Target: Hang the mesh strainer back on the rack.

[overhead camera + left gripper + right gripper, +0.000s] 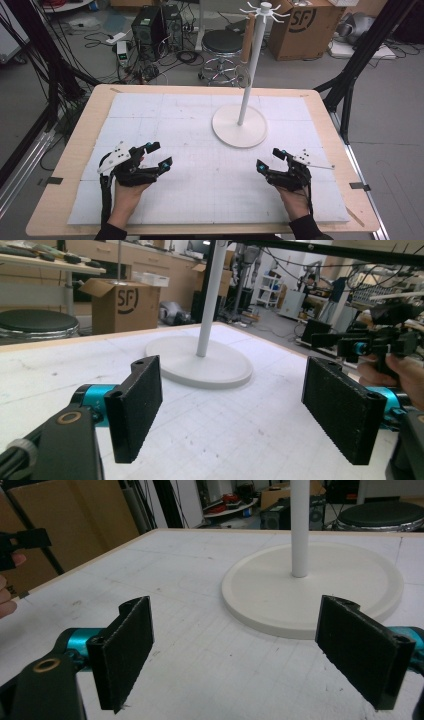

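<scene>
- One white hook stand: round base on the counter, pole upright, its long axis vertical, hooked crown at the top.
- Left gripper: jaws released, nothing between them; the stand lies ahead and to its right, well apart.
- Right gripper: jaws released, empty; the stand lies just ahead and slightly left, so this hand is judged the nearer.
- Count: one stand, two grippers, no loose items near the stand.
</scene>
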`<state>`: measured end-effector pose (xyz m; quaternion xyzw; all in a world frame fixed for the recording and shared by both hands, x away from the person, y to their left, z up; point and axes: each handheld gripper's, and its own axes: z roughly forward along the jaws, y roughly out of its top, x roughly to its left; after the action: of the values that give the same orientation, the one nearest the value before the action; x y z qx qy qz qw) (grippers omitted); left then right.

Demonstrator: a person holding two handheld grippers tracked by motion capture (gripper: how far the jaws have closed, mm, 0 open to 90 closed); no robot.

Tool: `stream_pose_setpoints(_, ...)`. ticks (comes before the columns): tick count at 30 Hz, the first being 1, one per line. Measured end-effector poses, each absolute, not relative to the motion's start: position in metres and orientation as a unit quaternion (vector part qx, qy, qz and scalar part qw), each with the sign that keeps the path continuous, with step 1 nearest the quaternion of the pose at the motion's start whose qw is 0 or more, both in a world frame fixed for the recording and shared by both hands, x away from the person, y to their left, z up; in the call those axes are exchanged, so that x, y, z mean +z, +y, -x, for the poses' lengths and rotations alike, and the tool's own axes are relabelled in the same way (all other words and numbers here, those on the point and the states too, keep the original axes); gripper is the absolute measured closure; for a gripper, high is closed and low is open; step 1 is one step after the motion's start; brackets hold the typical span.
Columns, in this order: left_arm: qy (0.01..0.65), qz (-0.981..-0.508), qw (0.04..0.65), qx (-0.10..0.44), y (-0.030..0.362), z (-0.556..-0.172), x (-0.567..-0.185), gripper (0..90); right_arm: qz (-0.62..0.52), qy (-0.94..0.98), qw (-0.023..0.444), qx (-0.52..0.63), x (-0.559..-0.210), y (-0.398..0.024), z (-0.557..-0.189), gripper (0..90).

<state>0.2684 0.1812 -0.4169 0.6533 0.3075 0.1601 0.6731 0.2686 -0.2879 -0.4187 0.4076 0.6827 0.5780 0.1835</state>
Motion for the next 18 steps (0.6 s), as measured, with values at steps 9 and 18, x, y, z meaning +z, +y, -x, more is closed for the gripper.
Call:
stream_pose_setpoints(9, 0.325, -0.66, 0.659, 0.156, 0.193, -0.259, -0.429, 24.0, -0.397, 0.69, 0.182, 0.578, -0.419, -0.285, -0.267, 14.4)
stream_pose_setpoints(18, 0.33, -0.655, 0.661, 0.157, 0.197, -0.257, -0.432, 22.8, -0.398, 0.696, 0.176, 0.571, -0.423, -0.283, -0.268, 14.4)
